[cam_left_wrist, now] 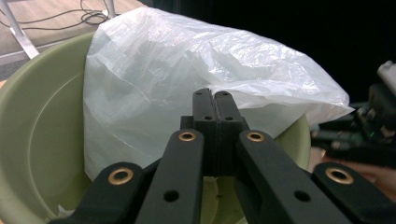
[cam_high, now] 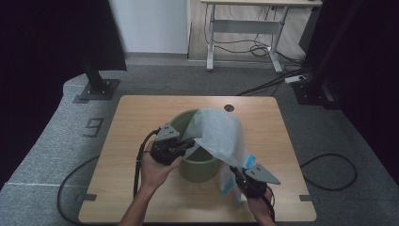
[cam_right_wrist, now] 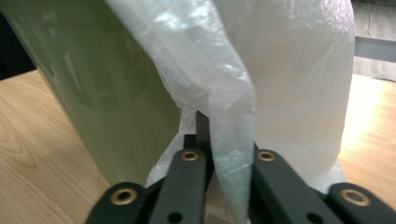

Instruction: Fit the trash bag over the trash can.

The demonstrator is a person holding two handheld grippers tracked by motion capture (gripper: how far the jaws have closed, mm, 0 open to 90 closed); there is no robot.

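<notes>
My left tongs (cam_high: 184, 147) sit at the near-left rim of the green bin (cam_high: 200, 169), jaws pressed together on an edge of the white plastic bag (cam_high: 219, 134). In the left gripper view the tips (cam_left_wrist: 215, 105) meet w/ no gap, right where the bag's (cam_left_wrist: 187, 79) film begins, so they're pinching that thin edge. The bin's (cam_left_wrist: 42, 140) inner wall curves away to the left of the bag there.

My right tongs (cam_high: 241, 175) are low, just right of the bin and near the desk (cam_high: 141, 117) top, clamped on a bunched strand of the bag. In the right gripper view that twisted strand (cam_right_wrist: 229, 140) runs down between the jaws (cam_right_wrist: 224, 154), which are narrow around it. The bin's (cam_right_wrist: 107, 93) outer wall stands just left of the strand, on the wood.

Bag itself: draped over the bin's right half, covering part of the opening and hanging down the outside on the right side to the desk. Bin is approx. mid-desk.
</notes>
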